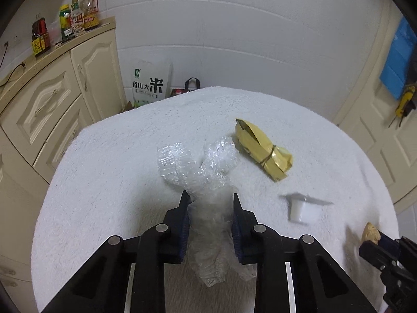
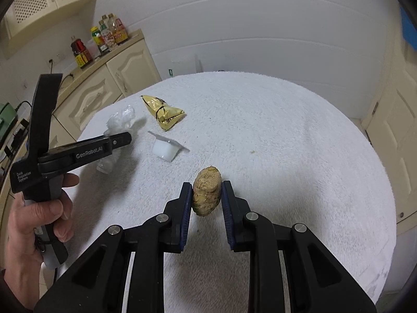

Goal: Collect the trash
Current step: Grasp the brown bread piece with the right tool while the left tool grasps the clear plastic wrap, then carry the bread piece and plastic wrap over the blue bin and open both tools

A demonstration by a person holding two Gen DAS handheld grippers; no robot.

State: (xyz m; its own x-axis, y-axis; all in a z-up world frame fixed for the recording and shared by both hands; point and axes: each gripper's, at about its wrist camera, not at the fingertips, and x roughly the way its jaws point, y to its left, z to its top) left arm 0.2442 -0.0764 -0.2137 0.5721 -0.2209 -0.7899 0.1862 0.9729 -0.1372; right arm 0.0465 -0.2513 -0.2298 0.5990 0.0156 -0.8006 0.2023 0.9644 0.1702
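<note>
Left claw (image 1: pixel 210 199) is clamped on the crinkly clear plastic wrap (image 1: pixel 208 172), both pads pressing into its bunched lower part at bottom centre of the left wrist view, while the rest of the wrap billows out ahead over the white towel-covered worktop (image 1: pixel 109 172). Just up and right of the wrap lies the yellow snack bag (image 1: pixel 263 148), flattened and tied round with a thin dark band. Lower right of that sits the small white plastic cup (image 1: pixel 299 210), its foil lid peeled and sticking out sideways.

Over to the right wrist view: right claw (image 2: pixel 207 190) pinches a tan, lumpy crumpled wad (image 2: pixel 207 195) between its blue pads, dead centre and low in the frame, with the wad lifted off the towel and its shadow below. The same wad peeks in at the lower right edge of the left wrist view. At left of the right wrist view a bare hand (image 2: pixel 39 216) grips the left claw's handle. Cream cabinets (image 1: pixel 52 96) with sauce bottles (image 1: pixel 78 13) on top fill the upper left, and a rice sack (image 1: pixel 149 83) stands against the wall beyond the worktop.
</note>
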